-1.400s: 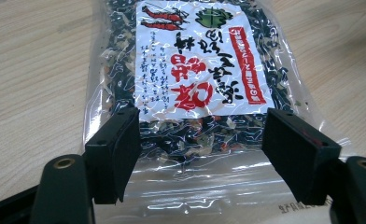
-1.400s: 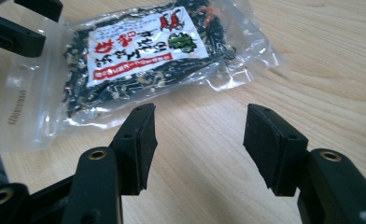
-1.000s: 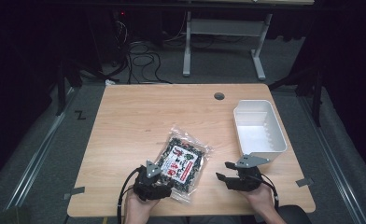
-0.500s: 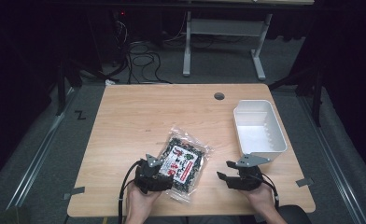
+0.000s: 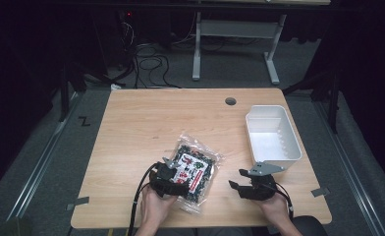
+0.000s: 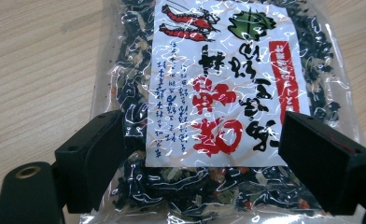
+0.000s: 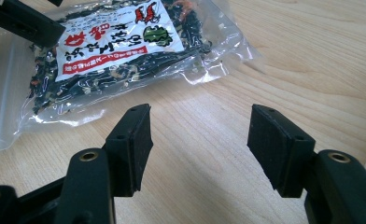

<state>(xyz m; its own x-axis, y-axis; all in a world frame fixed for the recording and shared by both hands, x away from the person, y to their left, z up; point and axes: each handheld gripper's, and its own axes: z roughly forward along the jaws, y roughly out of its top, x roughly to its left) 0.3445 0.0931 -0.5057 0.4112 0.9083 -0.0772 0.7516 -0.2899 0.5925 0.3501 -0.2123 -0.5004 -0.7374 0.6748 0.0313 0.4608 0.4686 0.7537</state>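
Observation:
A clear bag of dried dark seaweed mix with a white label (image 5: pixel 196 168) lies flat on the wooden table (image 5: pixel 146 118), front centre. My left gripper (image 5: pixel 176 182) is at the bag's near left end. Its jaws have just been opening. In the left gripper view the left gripper (image 6: pixel 202 154) stands wide, its pads on either side of the bag (image 6: pixel 218 84) and clear of its label. My right gripper (image 5: pixel 235 179) hovers to the right of the bag, pointing left. In the right gripper view the right gripper (image 7: pixel 200 135) is open over bare wood, the bag (image 7: pixel 111 51) beyond it.
A white plastic bin (image 5: pixel 274 132) stands empty at the table's right side, just beyond the right gripper. A round cable hole (image 5: pixel 230 101) sits near the far edge. Bare wood spreads across the left and far parts of the table.
The left gripper's jaws have spread apart over the bag's near end, and that hand has shifted a little. The bag lies where it was. The right gripper has stayed put.

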